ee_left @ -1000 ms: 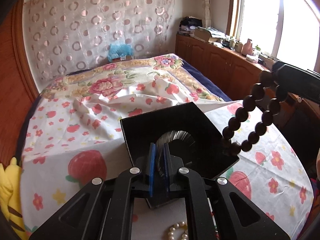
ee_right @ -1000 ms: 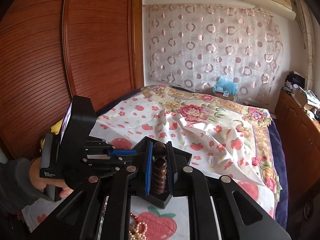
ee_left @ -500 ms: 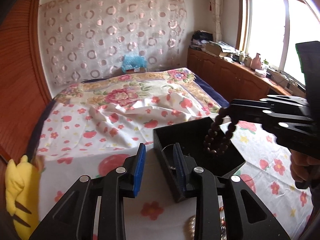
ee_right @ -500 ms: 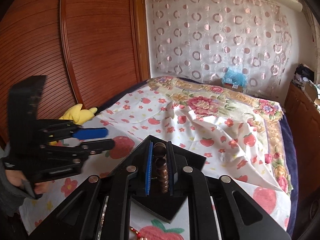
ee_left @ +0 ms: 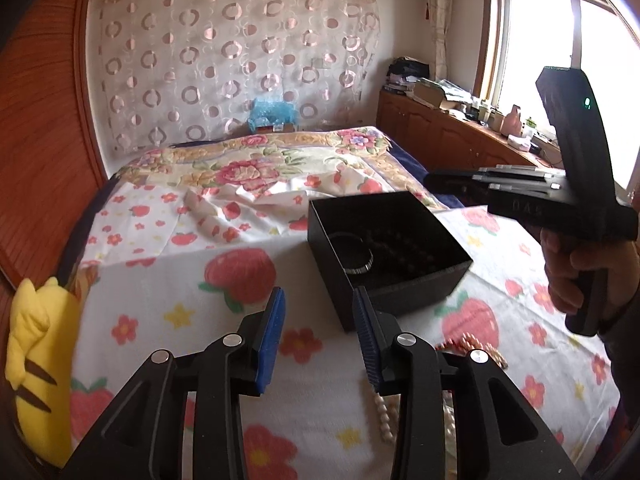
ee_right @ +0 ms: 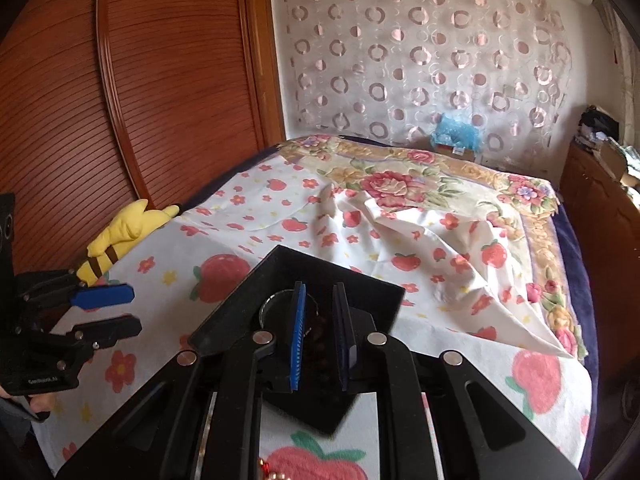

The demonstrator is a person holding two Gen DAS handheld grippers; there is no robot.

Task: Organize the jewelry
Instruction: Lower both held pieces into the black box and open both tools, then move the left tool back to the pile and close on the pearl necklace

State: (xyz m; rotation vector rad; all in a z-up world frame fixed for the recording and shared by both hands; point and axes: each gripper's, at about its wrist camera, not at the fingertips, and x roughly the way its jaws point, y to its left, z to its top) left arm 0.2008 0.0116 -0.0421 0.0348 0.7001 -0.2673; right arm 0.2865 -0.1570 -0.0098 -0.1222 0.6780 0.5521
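Two parted grippers at a black jewelry box on a strawberry-print bed.

At the far left a yellow plush toy (ee_left: 30, 360) lies at the bed's edge. The left gripper (ee_left: 320, 336) hovers low over the strawberry sheet (ee_left: 160, 308), blue pads wide apart and holding nothing. Just ahead and to its right sits the open black box (ee_left: 400, 300), with a silver bangle (ee_left: 362, 266) and a dark bead bracelet (ee_left: 404, 246) inside. A pearl strand (ee_left: 384, 412) lies on the sheet near the box. Above the box, the right gripper (ee_right: 322, 336) points down, its pads narrowly parted and empty.
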